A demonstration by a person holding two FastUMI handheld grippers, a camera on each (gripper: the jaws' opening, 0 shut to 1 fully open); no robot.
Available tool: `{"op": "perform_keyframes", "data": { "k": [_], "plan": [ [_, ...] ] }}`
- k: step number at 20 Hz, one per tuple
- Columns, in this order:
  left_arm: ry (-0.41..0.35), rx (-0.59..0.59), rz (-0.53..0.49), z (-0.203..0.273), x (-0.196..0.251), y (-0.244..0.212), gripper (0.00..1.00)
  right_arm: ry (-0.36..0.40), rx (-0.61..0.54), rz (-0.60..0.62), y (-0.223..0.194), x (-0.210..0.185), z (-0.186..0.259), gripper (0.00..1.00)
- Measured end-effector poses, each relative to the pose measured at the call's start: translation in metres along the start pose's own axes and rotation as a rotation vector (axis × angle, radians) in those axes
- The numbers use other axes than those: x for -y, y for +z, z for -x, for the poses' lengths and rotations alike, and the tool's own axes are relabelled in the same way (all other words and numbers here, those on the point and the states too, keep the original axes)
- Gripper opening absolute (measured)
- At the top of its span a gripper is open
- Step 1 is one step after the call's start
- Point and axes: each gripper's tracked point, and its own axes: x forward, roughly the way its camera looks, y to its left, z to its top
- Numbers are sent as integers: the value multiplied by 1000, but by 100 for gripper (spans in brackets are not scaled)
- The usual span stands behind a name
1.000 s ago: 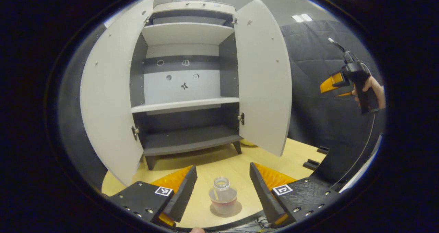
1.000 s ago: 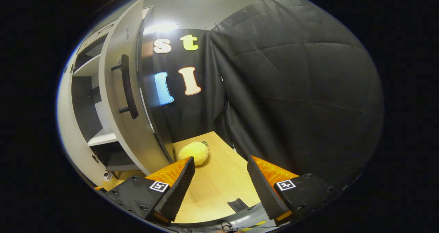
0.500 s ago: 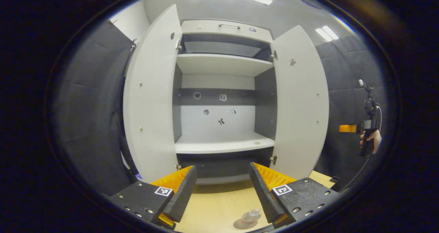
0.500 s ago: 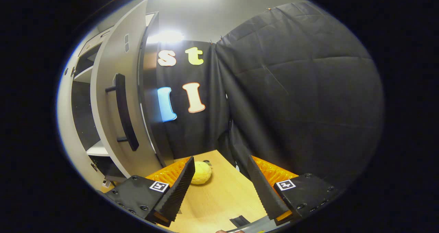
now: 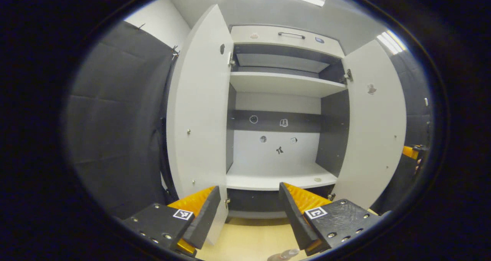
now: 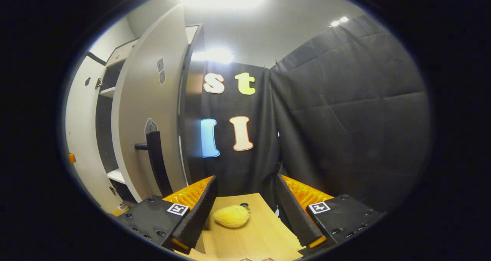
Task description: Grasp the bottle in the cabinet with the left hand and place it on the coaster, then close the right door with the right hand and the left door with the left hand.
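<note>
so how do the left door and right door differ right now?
Left door: the left gripper view shows its inner face, plain with small screw points. Right door: the right gripper view shows its outer face, with a dark bar handle. The left claw sits low before the left door's bottom edge; the right claw sits right of the right door, not touching it. Both are pale and open.

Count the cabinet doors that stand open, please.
2. The left door is swung open on the cabinet's left side, and the right door on its right side. The shelves between them look bare.
</note>
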Motion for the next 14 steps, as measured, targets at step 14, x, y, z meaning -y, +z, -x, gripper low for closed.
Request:
{"op": "perform_keyframes", "data": {
  "k": [14],
  "plan": [
    [98, 19, 75, 20, 16, -16, 89, 247, 4, 126, 16, -50, -36, 94]
  ]
}}
